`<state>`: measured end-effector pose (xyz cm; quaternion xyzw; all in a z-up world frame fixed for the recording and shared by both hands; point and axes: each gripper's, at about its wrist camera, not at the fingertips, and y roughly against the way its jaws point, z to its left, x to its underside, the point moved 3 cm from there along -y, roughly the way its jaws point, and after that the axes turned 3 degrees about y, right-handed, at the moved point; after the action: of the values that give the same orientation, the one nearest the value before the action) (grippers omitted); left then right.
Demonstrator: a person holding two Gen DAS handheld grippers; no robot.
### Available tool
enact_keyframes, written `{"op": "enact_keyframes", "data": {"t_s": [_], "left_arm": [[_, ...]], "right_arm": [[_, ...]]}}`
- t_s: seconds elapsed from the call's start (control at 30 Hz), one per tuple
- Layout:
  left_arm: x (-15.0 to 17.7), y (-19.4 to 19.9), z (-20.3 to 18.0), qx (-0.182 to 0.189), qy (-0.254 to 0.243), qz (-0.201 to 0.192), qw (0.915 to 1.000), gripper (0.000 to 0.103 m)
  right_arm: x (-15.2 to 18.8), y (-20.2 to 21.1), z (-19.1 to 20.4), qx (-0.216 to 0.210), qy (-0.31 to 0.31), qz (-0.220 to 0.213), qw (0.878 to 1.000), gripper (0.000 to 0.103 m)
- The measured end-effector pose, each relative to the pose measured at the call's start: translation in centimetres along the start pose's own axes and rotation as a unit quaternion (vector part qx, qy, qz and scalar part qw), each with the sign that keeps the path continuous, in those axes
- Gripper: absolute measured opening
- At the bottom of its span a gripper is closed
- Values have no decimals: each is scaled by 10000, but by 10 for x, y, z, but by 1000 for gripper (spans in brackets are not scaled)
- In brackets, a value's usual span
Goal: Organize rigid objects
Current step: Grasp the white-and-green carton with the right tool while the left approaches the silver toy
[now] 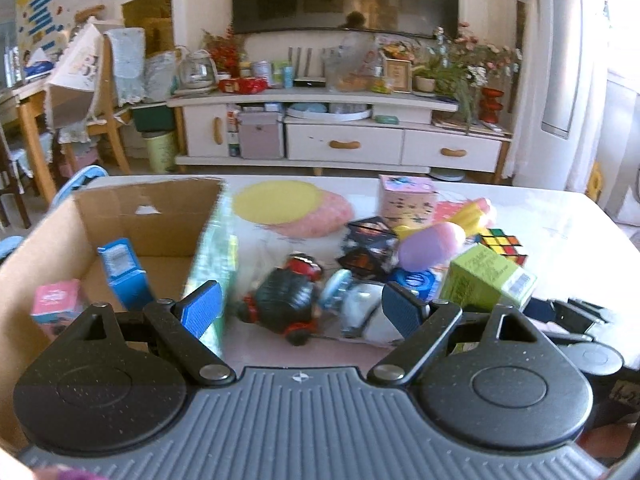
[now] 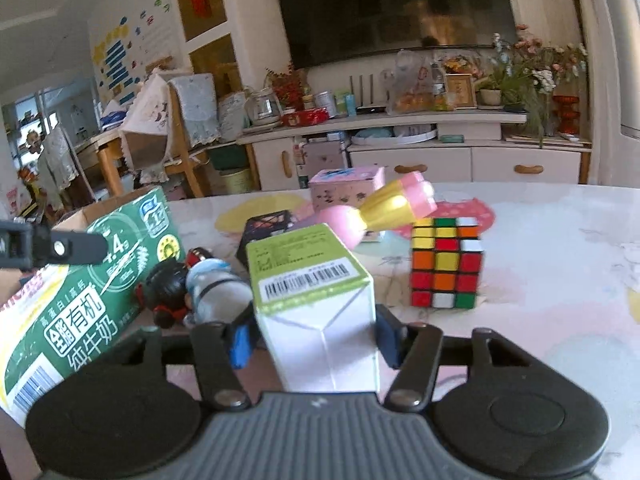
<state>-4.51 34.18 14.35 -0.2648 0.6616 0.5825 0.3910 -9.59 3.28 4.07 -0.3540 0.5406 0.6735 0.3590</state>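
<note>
Now | right gripper [image 2: 316,340] fingers closed onto green-topped box [image 2: 312,304], pads at its white sides, box upright on bench [image 2: 540,248] beside Rubik's cube [image 2: 446,264] | left gripper [image 1: 300,308] fingers wide open, empty, near cardboard box [image 1: 140,204] | tip: lift straight, clear toy figures [image 2: 192,284], lower into cardboard box.

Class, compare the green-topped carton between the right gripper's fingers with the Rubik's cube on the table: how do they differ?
The green-topped carton is taller than wide, white-sided with a barcode; the Rubik's cube is equal-sided, chequered in many colours. The carton sits between the right gripper's pads; the cube stands free on the table. Both are rigid and boxy.
</note>
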Motion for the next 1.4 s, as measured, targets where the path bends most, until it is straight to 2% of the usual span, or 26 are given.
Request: {"op": "enact_keyframes", "data": {"t_s": [0.13,0.23,0.37,0.53,0.63,0.7,0.87,1.0,1.13,1.33,1.4], "left_arm": [[6,-11,-11,333,7,217,9992,103],[10,-24,-20,429,-9,383,9983,103],[14,-41,-26,452,81,538,9975,103],[23,-61,-33,278,17,725,9970,103],[31,-69,-42,223,-100,775,9967,103],[33,-73,-45,222,-120,788,9966,103],[38,-78,-56,305,-152,729,9968,103],[44,-78,-62,659,57,829,9944,103],[48,-74,-77,982,-29,862,9914,103],[54,-50,-74,339,-98,493,9982,103],[54,-48,-75,85,-279,328,9990,103]], "right_arm": [[1,14,-14,225,-98,-83,9997,55],[4,21,-21,365,-79,-94,9993,55],[8,27,-29,466,-34,-31,9989,55],[7,28,-36,515,53,3,9987,55],[5,28,-39,507,-18,32,9987,64],[4,28,-43,523,-96,30,9986,73],[1,32,-47,616,-71,-63,9981,83],[-3,36,-52,763,-19,-152,9970,88],[-6,40,-62,926,-81,-250,9954,92],[-8,38,-69,850,-262,-236,9958,93],[-8,36,-66,785,-243,-230,9964,93]]}}
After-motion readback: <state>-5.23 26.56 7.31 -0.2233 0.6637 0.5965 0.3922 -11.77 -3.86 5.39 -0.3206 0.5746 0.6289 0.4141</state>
